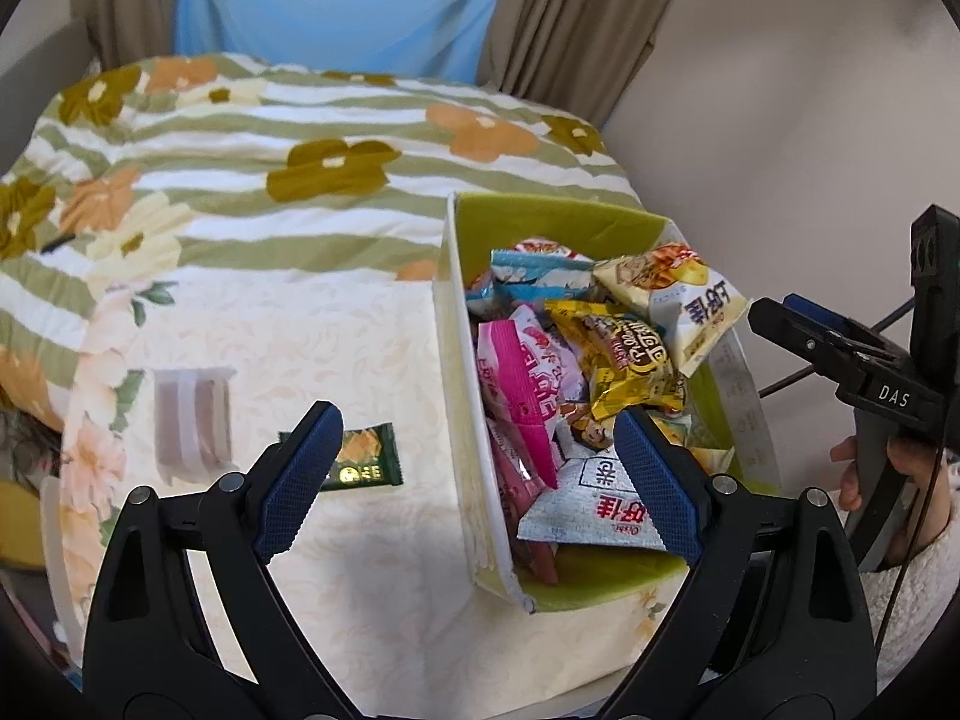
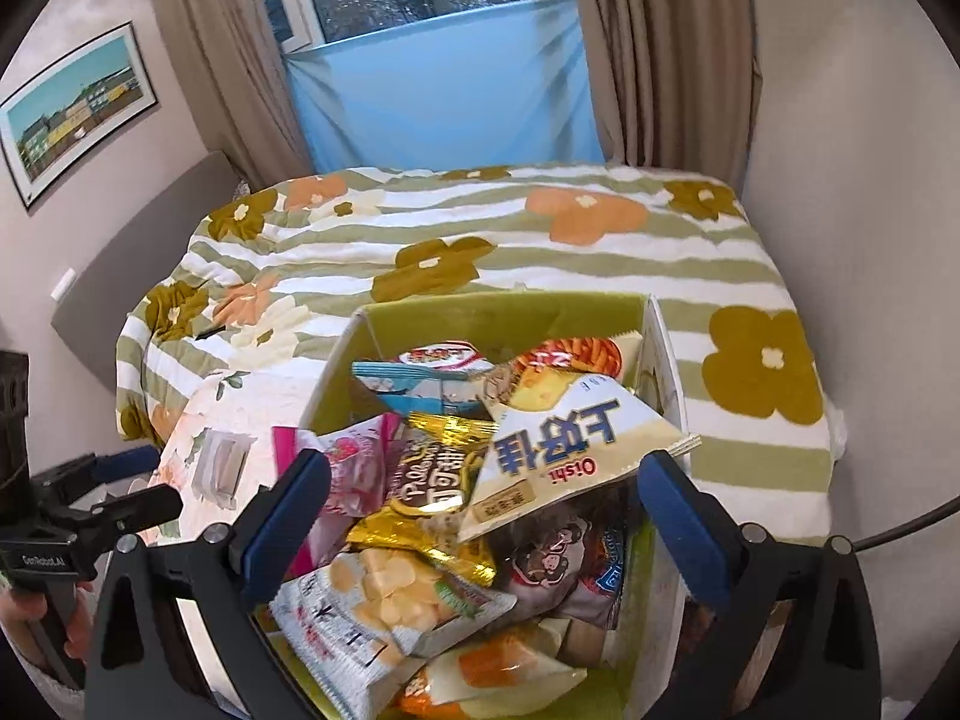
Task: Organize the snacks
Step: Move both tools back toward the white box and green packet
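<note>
Oishi packet point(image 2: 564, 456) atop snack box point(image 2: 663, 360), both grippers spread, empty: left gripper point(image 1: 480, 474), right gripper point(image 2: 486, 516)

left gripper point(image 1: 477, 468): black arms, blue cross-hatched pads, round silver screws at the joints, filling the bottom of the left wrist view
right gripper point(image 2: 483, 513): same black frame, blue pads, silver screws
markings: white "DAS" lettering at right edge of the left view
cable: thin dark, right edge
sleeve point(image 1: 906, 588): white fleecy cuff, lower right
</note>
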Demonstrator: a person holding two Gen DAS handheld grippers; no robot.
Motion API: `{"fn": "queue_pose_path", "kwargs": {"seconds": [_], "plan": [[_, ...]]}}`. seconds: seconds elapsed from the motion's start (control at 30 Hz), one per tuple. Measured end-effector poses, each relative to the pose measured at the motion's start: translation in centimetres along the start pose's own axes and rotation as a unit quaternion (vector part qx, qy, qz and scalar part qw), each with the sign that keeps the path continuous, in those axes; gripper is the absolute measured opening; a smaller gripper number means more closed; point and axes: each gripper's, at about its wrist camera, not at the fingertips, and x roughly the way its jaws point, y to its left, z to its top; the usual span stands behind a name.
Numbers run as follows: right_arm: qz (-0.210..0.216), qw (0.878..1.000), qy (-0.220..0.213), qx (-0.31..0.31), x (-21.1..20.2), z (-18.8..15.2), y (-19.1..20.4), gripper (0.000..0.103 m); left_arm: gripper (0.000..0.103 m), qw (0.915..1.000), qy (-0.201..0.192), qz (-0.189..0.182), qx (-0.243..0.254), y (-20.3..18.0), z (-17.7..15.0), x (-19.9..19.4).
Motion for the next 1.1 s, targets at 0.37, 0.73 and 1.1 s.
{"fn": "queue_pose_path", "kwargs": {"seconds": [0.37,0.73,1.1], "plan": [[0.006,0.999,-0.027,-0.032,-3.3,-0.3,5.9,0.102,0.091,0.9977,-0.04,0.055,0.0,4.9,-1.5,-6.9],[0.021,0.998,-0.049,-0.044,-2.8,-0.9,17.2,0.102,0.091,0.9965,-0.024,0.073,-0.034,16.3,-1.5,-10.6],[-0.007,1.0,0.001,-0.028,4.8,-4.3,25.4,0.102,0.091,0.9976,0.034,0.052,-0.03,24.8,-1.6,-7.4]]}}
